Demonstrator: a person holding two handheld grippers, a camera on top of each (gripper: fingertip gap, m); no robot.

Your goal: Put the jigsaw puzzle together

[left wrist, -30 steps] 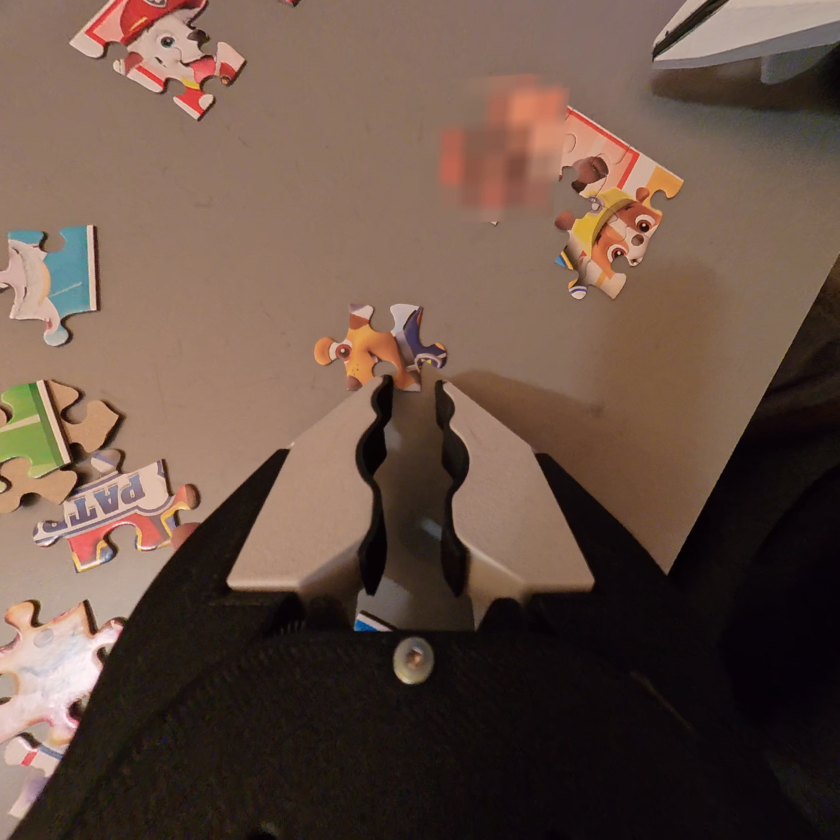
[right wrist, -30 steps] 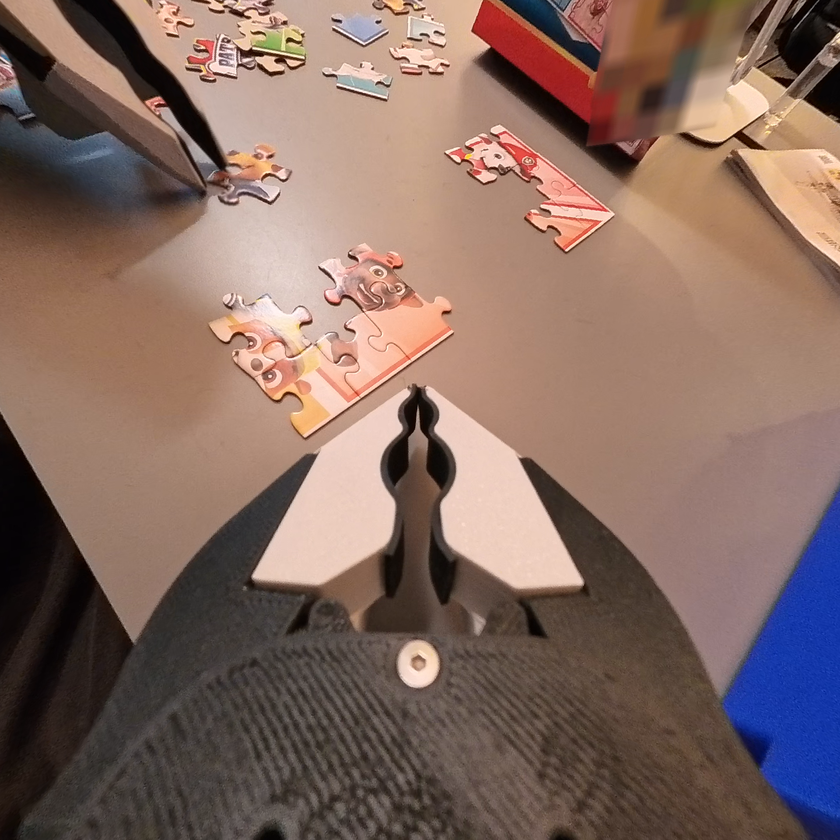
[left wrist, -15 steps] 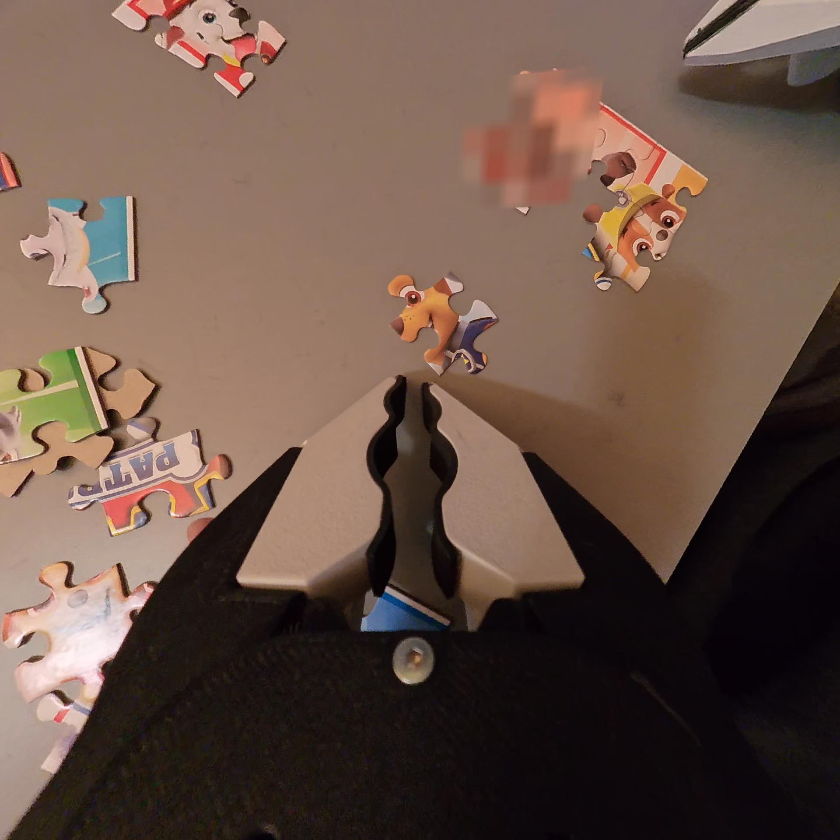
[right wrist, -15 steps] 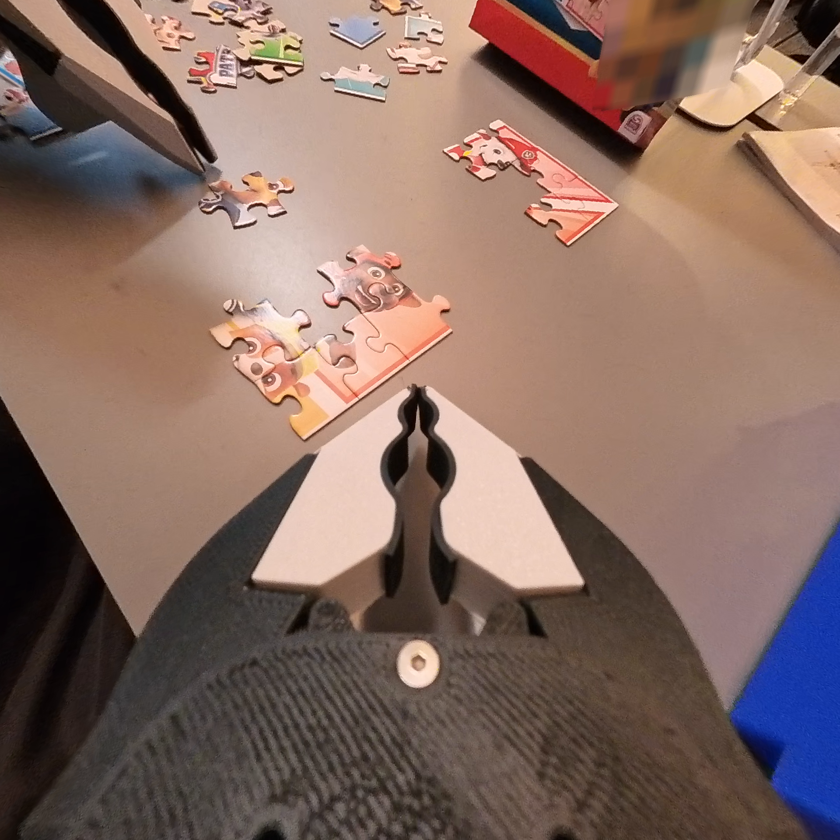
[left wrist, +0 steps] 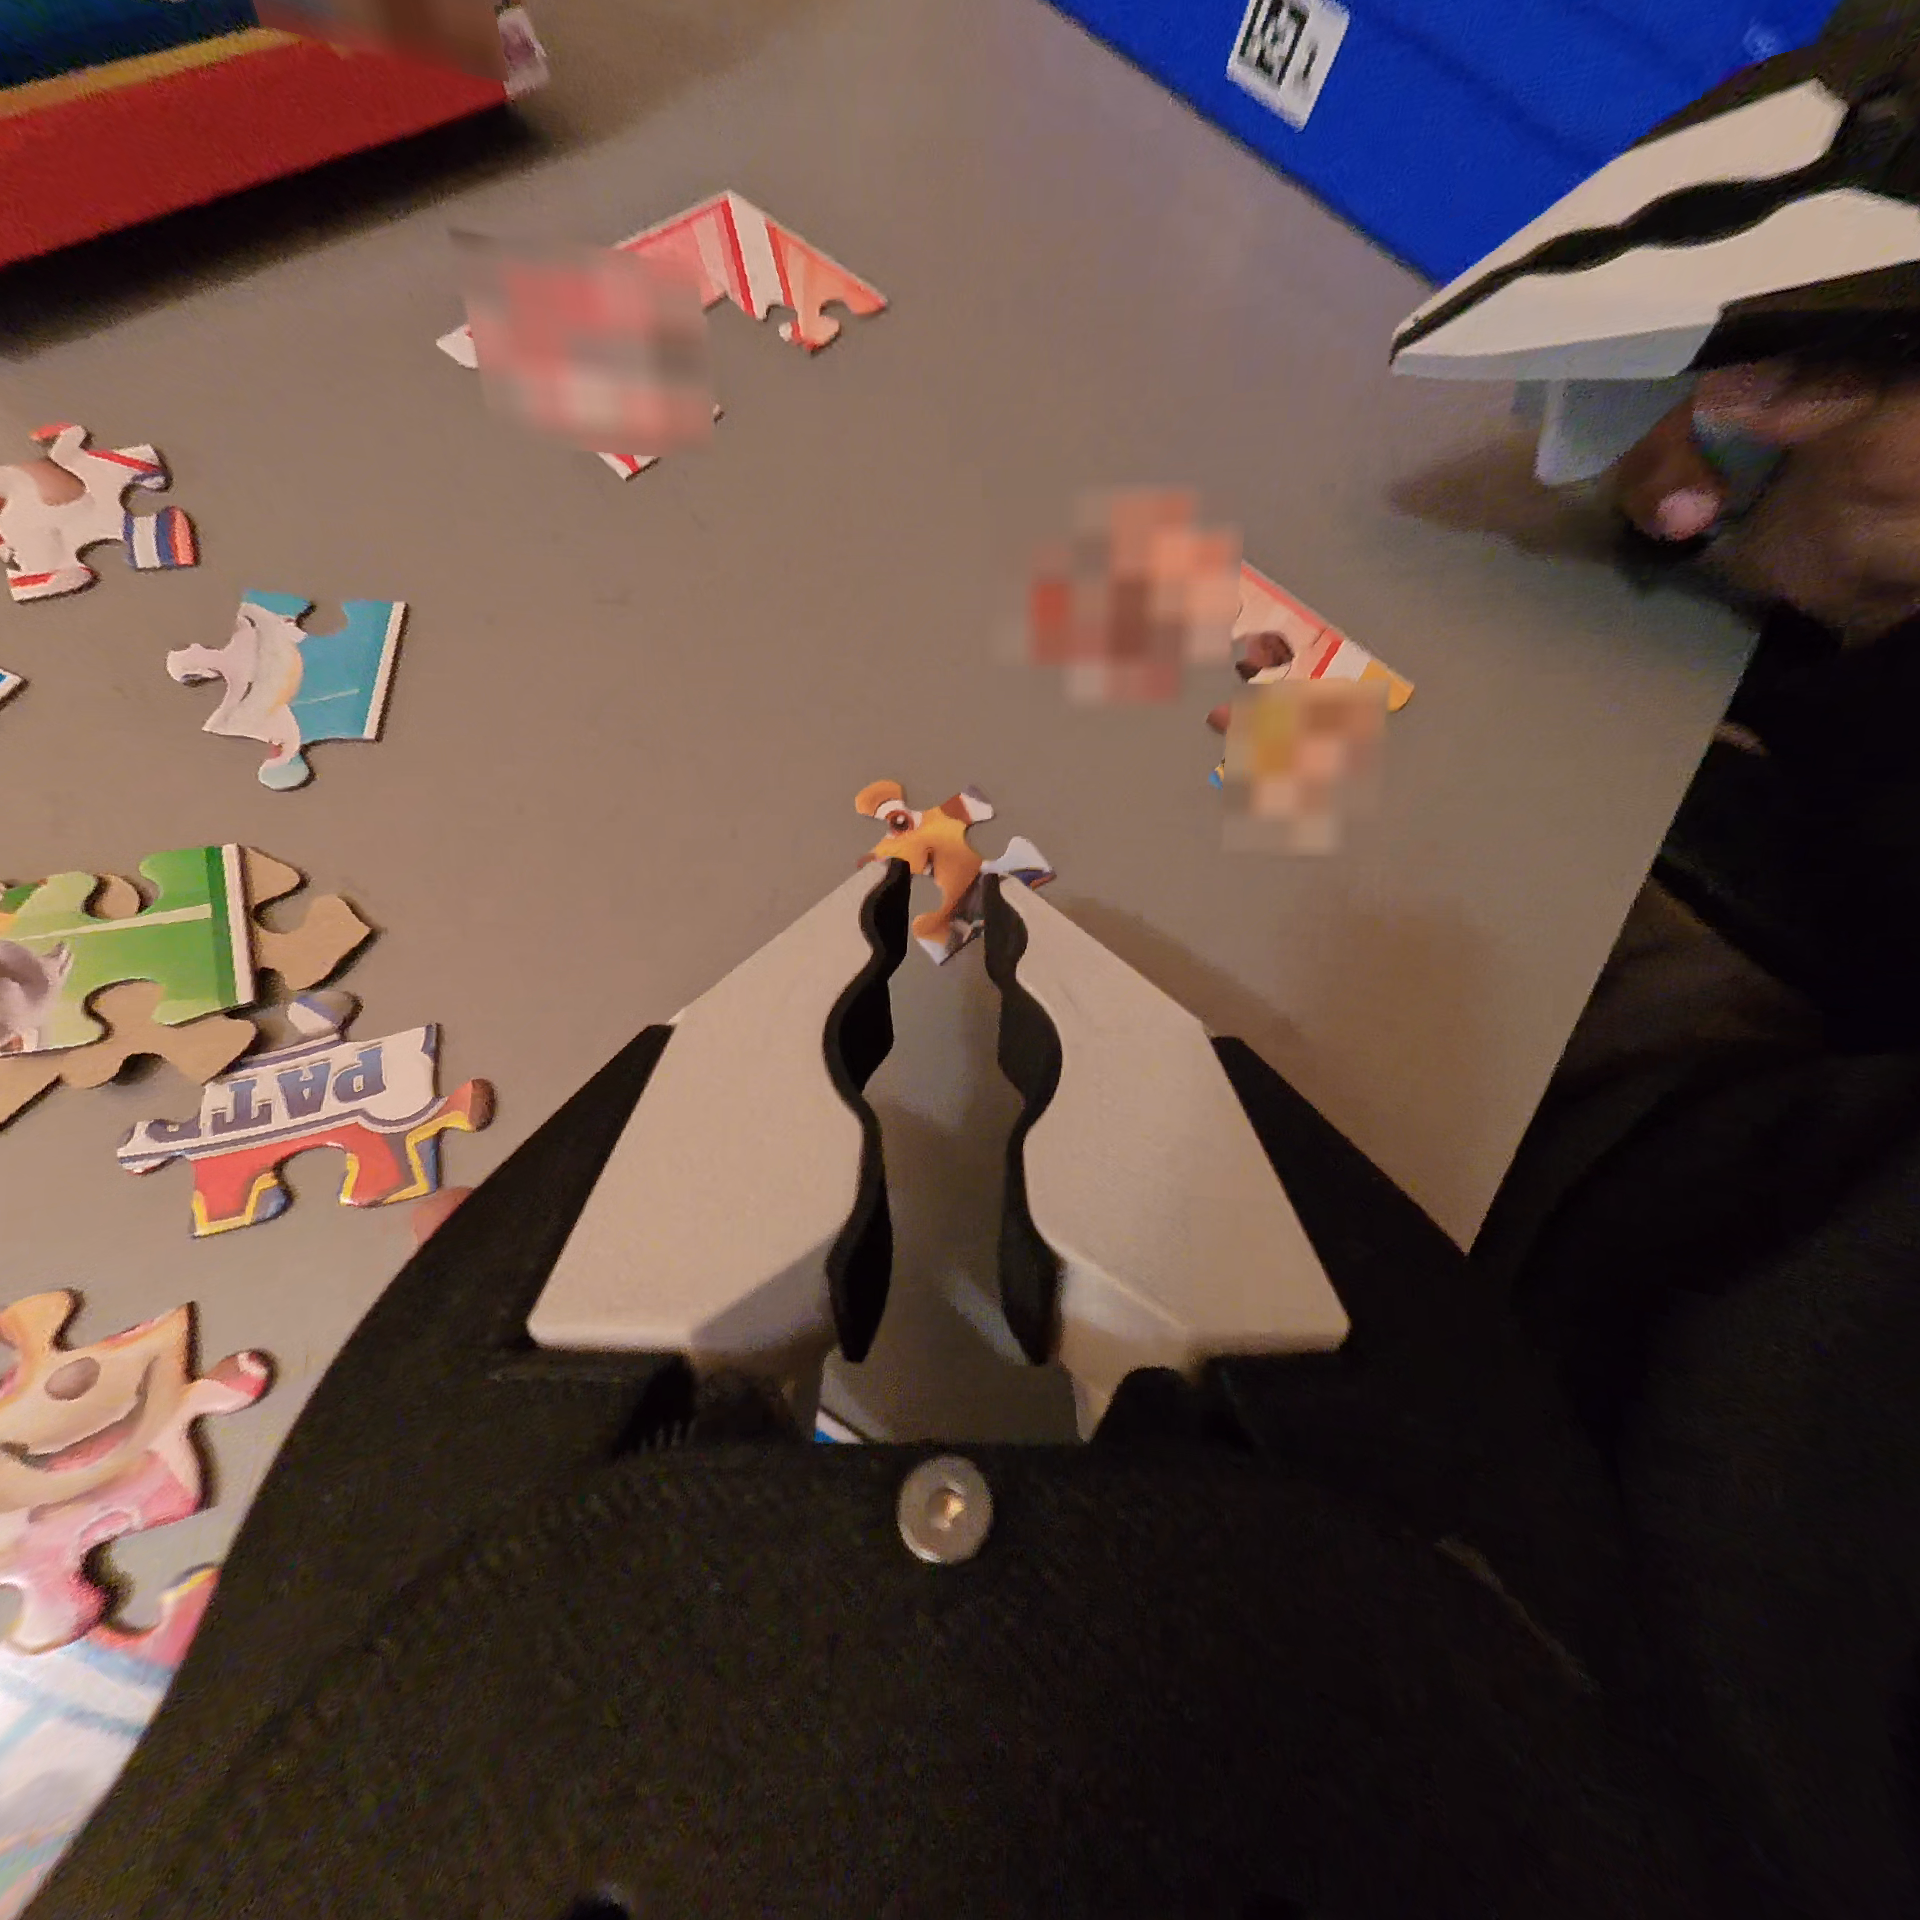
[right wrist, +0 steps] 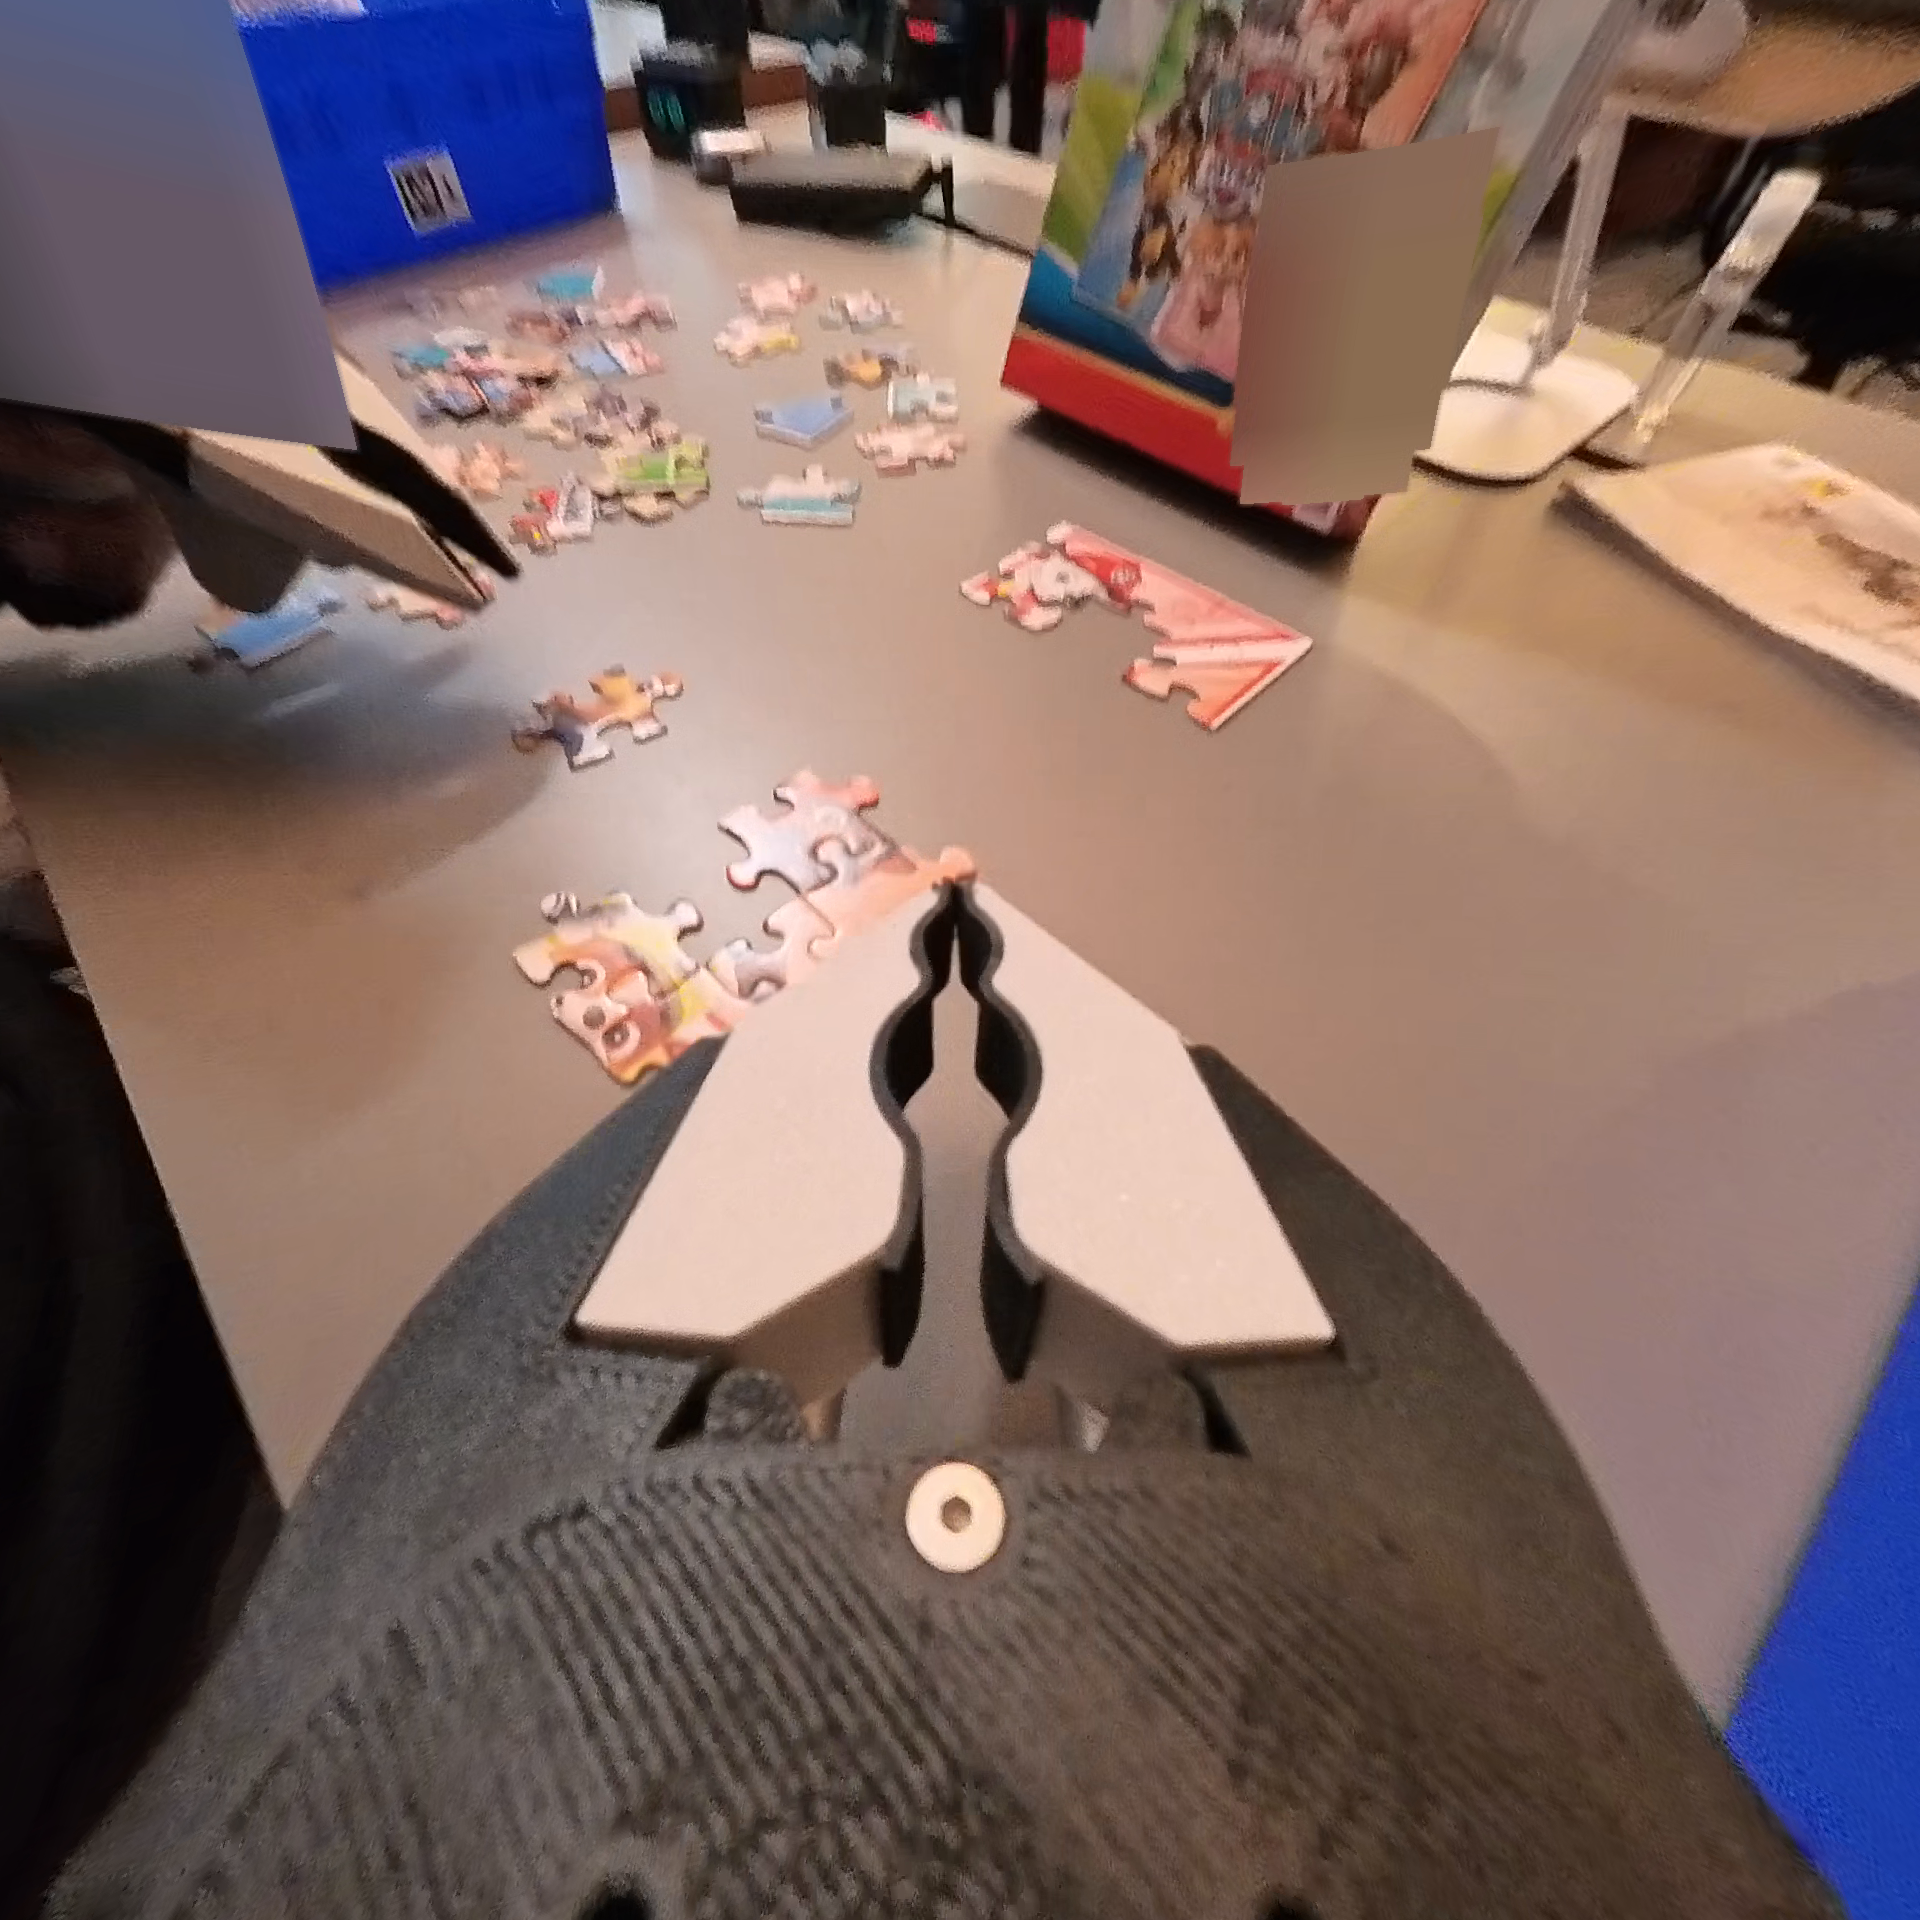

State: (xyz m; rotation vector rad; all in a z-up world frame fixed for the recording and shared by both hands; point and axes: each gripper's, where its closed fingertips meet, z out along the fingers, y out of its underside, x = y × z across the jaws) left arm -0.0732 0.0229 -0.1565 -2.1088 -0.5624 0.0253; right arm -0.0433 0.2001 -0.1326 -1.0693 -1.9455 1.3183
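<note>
The orange puzzle piece (left wrist: pixel 935 862), printed with a cartoon dog, lies flat on the grey table (left wrist: pixel 623 644), alone and near its front edge. In the left wrist view it appears framed between the fingertips of the left gripper (left wrist: pixel 940 878). The right wrist view, however, shows that gripper raised off the surface and set back from the piece. Its jaws stand slightly apart, with nothing between the pads.

To the right of the piece lies a joined cluster of pieces (right wrist: pixel 665 966). The right gripper (right wrist: pixel 954 896) hangs just over the cluster's far corner, with its fingertips together on nothing. Farther back sits a red-striped joined section (right wrist: pixel 1195 644). Loose pieces (left wrist: pixel 291 686) are scattered to the left, and a red box (left wrist: pixel 208 135) and a blue bin (left wrist: pixel 1507 125) stand at the far edge.

Hazards, as a judgement: the piece is thin and lies flush with the table. Fingertips closing on it from above would probably skate over the card or push it sideways — possibly toward the table edge. The narrow opening leaves little room for misalignment. The closed right tips are close enough to the cluster that a small dip could shift or separate its joints.
</note>
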